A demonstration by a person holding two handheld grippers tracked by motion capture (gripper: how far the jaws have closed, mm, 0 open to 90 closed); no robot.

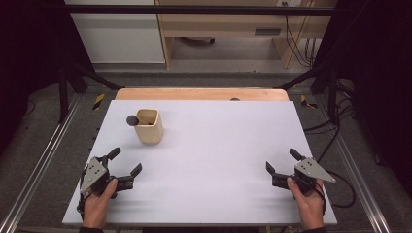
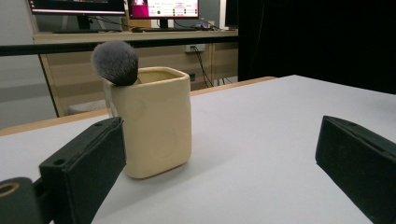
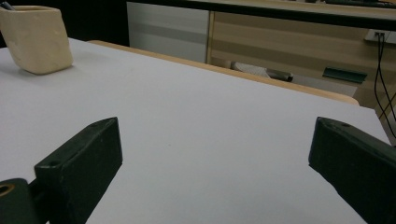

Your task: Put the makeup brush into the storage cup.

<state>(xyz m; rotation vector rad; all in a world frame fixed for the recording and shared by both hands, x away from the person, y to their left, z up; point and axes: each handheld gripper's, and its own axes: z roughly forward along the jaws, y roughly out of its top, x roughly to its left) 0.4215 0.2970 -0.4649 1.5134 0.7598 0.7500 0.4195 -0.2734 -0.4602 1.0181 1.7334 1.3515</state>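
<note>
A cream square cup (image 1: 148, 125) stands upright on the white tabletop (image 1: 214, 145), left of centre toward the back. A brush with a dark grey fluffy head (image 1: 132, 120) leans out over the cup's left rim. My left gripper (image 1: 126, 161) rests near the front left, open, a short way in front of the cup with nothing between its jaws. In the left gripper view the cup (image 2: 152, 121) and brush head (image 2: 115, 62) stand close ahead. My right gripper (image 1: 283, 161) is at the front right, open and empty. The right gripper view has the cup (image 3: 36, 39) far off at upper left.
A wooden strip (image 1: 201, 93) edges the table's far side. Beyond it are a wooden desk (image 1: 233, 29) and cables (image 1: 303, 43). Metal rails (image 1: 43, 155) run along both sides of the table. Monitors (image 2: 121, 7) stand on a desk behind.
</note>
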